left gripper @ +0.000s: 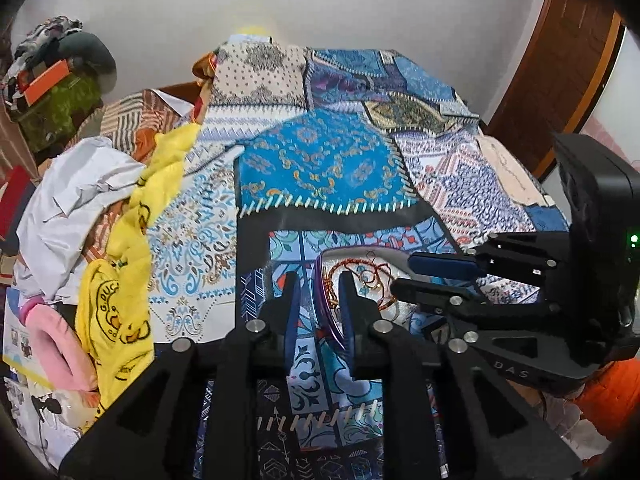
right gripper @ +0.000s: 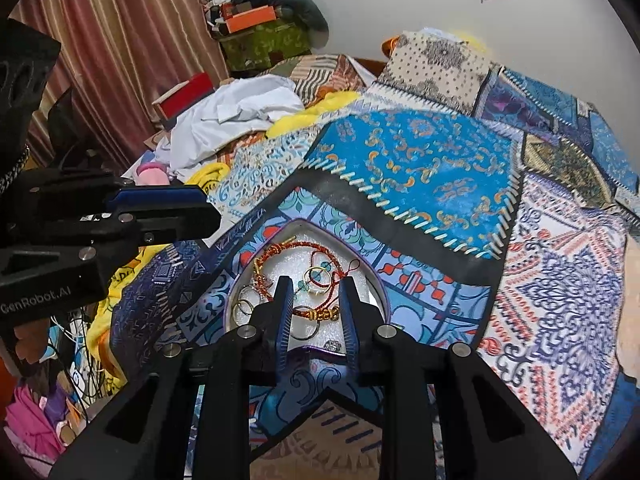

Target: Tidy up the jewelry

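A white heart-shaped tray with a purple rim (right gripper: 382,294) lies on the patterned bedspread. It holds a red braided cord bracelet (right gripper: 292,249), a red cord with gold beads (right gripper: 320,314) and several gold rings (right gripper: 240,307). My right gripper (right gripper: 316,284) is open just above the tray, fingers either side of the gold-bead cord. My left gripper (left gripper: 320,280) is open at the tray's purple rim (left gripper: 320,280), the rim between its fingers. The right gripper also shows in the left wrist view (left gripper: 404,276), over the tray. The left gripper shows at the left of the right wrist view (right gripper: 210,210).
The blue patchwork bedspread (left gripper: 320,160) covers the bed. A yellow duck-print cloth (left gripper: 120,304), white cloth (left gripper: 80,192) and pink item (left gripper: 52,332) lie at its left edge. Stacked boxes and clothes (right gripper: 260,32) stand by the curtain. A wooden door (left gripper: 560,60) is at right.
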`<state>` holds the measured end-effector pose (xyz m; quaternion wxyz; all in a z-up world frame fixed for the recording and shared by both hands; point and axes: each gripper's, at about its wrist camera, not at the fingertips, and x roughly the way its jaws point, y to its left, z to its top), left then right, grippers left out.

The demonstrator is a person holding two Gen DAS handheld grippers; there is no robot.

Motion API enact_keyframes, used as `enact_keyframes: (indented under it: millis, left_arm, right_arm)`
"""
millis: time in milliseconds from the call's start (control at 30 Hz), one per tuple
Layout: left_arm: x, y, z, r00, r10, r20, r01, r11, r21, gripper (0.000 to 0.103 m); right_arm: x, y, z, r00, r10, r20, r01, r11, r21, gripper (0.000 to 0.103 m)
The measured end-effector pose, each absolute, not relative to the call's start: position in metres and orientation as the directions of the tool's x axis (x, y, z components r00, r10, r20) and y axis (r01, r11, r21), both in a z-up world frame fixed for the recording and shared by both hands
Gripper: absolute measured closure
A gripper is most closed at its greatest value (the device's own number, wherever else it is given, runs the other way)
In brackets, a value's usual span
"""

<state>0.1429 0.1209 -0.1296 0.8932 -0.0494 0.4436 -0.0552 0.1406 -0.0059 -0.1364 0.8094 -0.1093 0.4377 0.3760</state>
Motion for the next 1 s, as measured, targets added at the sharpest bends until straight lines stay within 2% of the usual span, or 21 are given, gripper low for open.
enact_keyframes:
  millis: [233, 467, 600, 700, 767, 833, 867, 933, 967, 1000]
  left_arm:
    - [0.118, 0.118, -0.088, 0.694, -0.121, -0.71, 0.03, 0.99, -0.14, 0.078]
    - [0.063, 0.105, -0.024, 0.845, -0.064, -0.531, 0.0, 0.993, -0.119, 0.07]
    - [0.026, 0.092, 0.005, 0.909, -0.043, -0.415, -0.001, 0.995, -0.104, 0.059]
    - [-0.001, 0.079, 0.019, 0.942, 0.005, -0.336, -0.028, 0.998, -0.063, 0.054]
    - [-0.018, 0.072, 0.025, 0.957, 0.041, -0.288, -0.056, 0.998, -0.043, 0.045]
    - [-0.034, 0.069, 0.029, 0.968, 0.066, -0.241, -0.082, 0.995, -0.056, 0.031]
    - [-0.039, 0.069, 0.031, 0.971, 0.072, -0.228, -0.089, 0.994, -0.064, 0.028]
    - [-0.052, 0.068, 0.033, 0.976, 0.096, -0.196, -0.113, 0.991, -0.076, 0.015]
    - [-0.057, 0.067, 0.033, 0.977, 0.11, -0.18, -0.125, 0.989, -0.075, 0.013]
    - [-0.062, 0.065, 0.033, 0.979, 0.124, -0.164, -0.137, 0.988, -0.073, 0.009]
  right_arm:
    - [0.118, -0.036, -0.084, 0.458, 0.556, -0.694, -0.683, 0.72, 0.126, 0.082]
    - [0.069, -0.083, -0.009, 0.615, 0.614, -0.495, -0.653, 0.749, 0.117, 0.081]
    - [0.039, -0.1, 0.015, 0.695, 0.607, -0.385, -0.624, 0.775, 0.096, 0.058]
    - [0.015, -0.108, 0.027, 0.742, 0.593, -0.314, -0.603, 0.794, 0.073, 0.051]
    - [0.001, -0.111, 0.031, 0.763, 0.582, -0.28, -0.589, 0.805, 0.069, 0.046]
    - [-0.008, -0.114, 0.033, 0.778, 0.574, -0.256, -0.575, 0.814, 0.078, 0.035]
    - [-0.013, -0.115, 0.035, 0.786, 0.568, -0.243, -0.567, 0.82, 0.082, 0.032]
    - [-0.019, -0.117, 0.036, 0.805, 0.549, -0.226, -0.548, 0.833, 0.073, 0.029]
    - [-0.023, -0.116, 0.037, 0.82, 0.53, -0.215, -0.53, 0.846, 0.061, 0.028]
    - [-0.025, -0.117, 0.036, 0.828, 0.52, -0.209, -0.521, 0.852, 0.054, 0.021]
